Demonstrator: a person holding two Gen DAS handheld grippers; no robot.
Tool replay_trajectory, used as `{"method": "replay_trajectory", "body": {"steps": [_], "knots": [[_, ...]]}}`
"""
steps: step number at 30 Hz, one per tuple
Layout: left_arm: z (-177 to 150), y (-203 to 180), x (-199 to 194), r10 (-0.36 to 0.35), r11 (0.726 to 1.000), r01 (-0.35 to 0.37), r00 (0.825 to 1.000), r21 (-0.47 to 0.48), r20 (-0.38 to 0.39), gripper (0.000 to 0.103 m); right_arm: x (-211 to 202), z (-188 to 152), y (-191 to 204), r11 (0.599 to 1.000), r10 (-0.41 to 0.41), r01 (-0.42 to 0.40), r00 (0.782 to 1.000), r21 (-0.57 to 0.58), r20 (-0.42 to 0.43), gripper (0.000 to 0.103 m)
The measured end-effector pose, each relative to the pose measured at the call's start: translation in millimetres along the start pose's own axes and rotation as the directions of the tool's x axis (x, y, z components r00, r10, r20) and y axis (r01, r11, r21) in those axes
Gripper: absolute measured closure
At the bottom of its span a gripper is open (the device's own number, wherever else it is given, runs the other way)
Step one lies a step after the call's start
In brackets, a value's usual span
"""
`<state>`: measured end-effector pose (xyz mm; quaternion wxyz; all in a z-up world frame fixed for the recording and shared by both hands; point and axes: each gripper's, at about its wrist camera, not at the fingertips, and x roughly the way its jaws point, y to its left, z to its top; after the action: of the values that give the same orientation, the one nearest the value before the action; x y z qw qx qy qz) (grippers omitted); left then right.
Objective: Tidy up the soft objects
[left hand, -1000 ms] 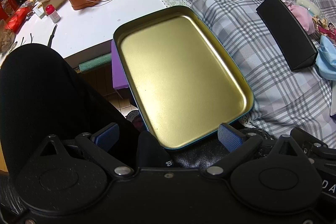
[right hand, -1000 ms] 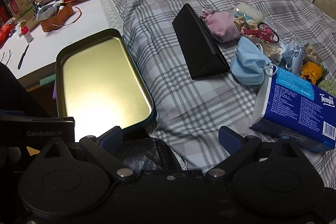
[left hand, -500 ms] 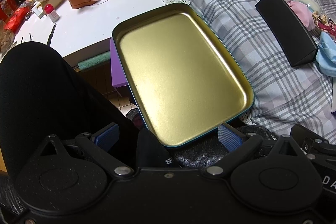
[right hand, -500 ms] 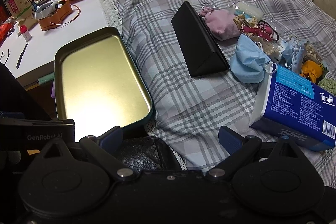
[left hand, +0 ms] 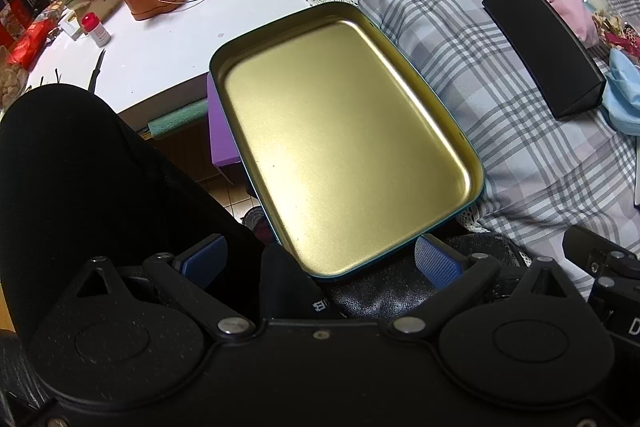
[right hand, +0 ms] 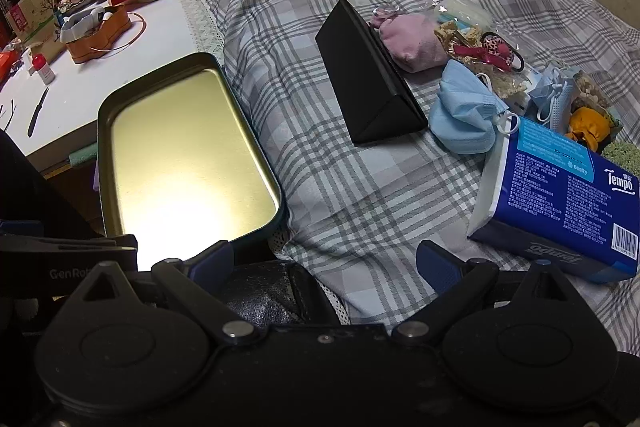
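While nothing soft sits in the gold tin tray [left hand: 344,131] yet, the step in hand reads as the approach before the 1st pick. Left gripper [left hand: 320,261]: jaws apart, nothing between them, hovering at the tray's near edge. Right gripper [right hand: 324,263]: jaws apart, empty, over the plaid bed cover [right hand: 360,195].

Soft items lie well apart from the tray, clustered on the bed beyond a black triangular case [right hand: 372,75]: pink pouch [right hand: 412,43], blue face mask [right hand: 464,115], a 2nd mask [right hand: 554,89], an orange cloth item [right hand: 588,125], and a Tempo tissue pack [right hand: 568,195].

Judgement: the next move calls for the right gripper to reach forward to the nearest mask and close gently on loose fabric.

Right view shows the whole cluster; the left view shows only the pouch and mask at its edge, but more of the white bench [left hand: 180,39] beside the tray.
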<state>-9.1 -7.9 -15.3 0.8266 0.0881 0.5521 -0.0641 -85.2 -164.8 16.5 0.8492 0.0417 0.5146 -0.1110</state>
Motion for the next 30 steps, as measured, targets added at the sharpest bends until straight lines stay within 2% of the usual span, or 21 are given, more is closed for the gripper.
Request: {"method": "replay_trajectory", "body": {"steps": [12,14,18,23,27,30], "knots": [[2,-4,2,0.002,1.0,-0.002,1.0,0.016,-0.002,0.006,2,2,-3,1.0,-0.002,0.002,1.0,0.011,-0.005,0.005],[3,-6,2,-0.003,1.0,0.003,1.0,0.023,0.001,0.006,1,2,-5,1.0,-0.004,0.004,1.0,0.018,0.003,0.001],[9,-11,-2,-0.016,0.999,0.015,1.0,0.045,0.023,0.006,-5,6,-13,0.999,-0.013,0.012,0.999,0.037,0.036,0.001],[23,-26,-11,-0.067,0.994,0.061,0.996,0.091,0.064,0.006,-17,14,-45,0.991,-0.052,0.041,0.994,0.124,0.094,0.001],[38,-47,-19,-0.133,0.979,0.117,0.987,0.168,0.089,0.006,-25,25,-89,0.967,-0.137,0.103,0.981,0.232,0.135,0.001],[52,-66,-21,-0.209,0.958,0.188,0.975,0.216,0.075,0.006,-29,32,-125,0.937,-0.209,0.155,0.967,0.313,0.146,0.001]]}}
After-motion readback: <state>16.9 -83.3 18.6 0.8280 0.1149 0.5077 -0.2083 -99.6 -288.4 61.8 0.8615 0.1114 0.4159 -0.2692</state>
